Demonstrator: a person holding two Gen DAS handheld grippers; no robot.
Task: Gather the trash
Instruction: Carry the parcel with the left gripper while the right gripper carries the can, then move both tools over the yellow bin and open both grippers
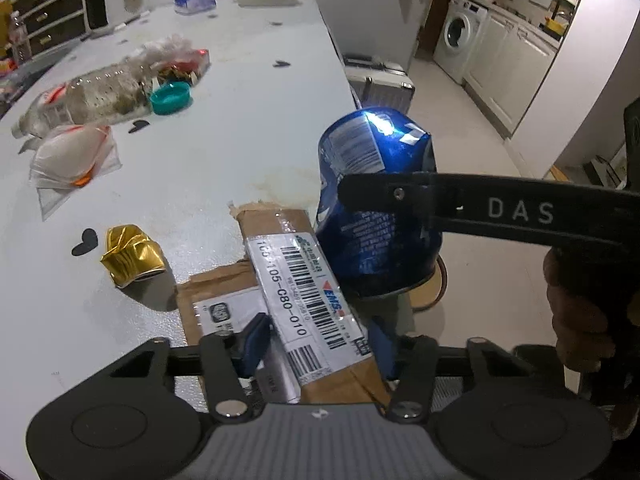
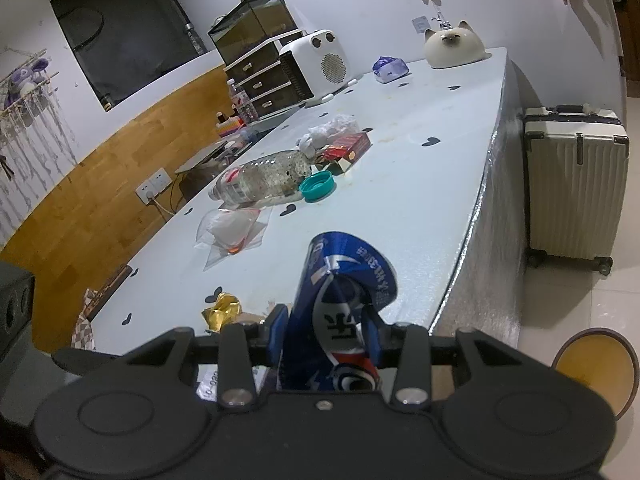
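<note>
Left gripper (image 1: 316, 346) pinching a folded brown parcel envelope (image 1: 316, 312) with barcode labels, blue pads pressed to either side of it, at 6 o'clock in the left wrist view, over the near edge of the pale table (image 1: 240, 128). Right gripper (image 2: 326, 334) clamped on a crushed blue can (image 2: 344, 300), blue pads pressed into its dented sides; same can (image 1: 376, 208) at 3 o'clock of the envelope in the left view, held up off the table edge with a black finger (image 1: 480, 208) of the right gripper lying across it. Crumpled gold wrapper (image 1: 132, 254) on the table at 9 o'clock of the envelope. Further back, toward 11 o'clock: clear plastic bag (image 1: 74, 156), empty plastic bottle (image 1: 92, 98) on its side, teal cap (image 1: 170, 98) touching it, red carton (image 2: 348, 146) and crumpled plastic (image 1: 168, 50) behind. White heater (image 2: 314, 66) and cat-shaped ornament (image 2: 452, 44) at 12 o'clock, far end. White suitcase (image 2: 574, 184) on the floor at 3 o'clock.
</note>
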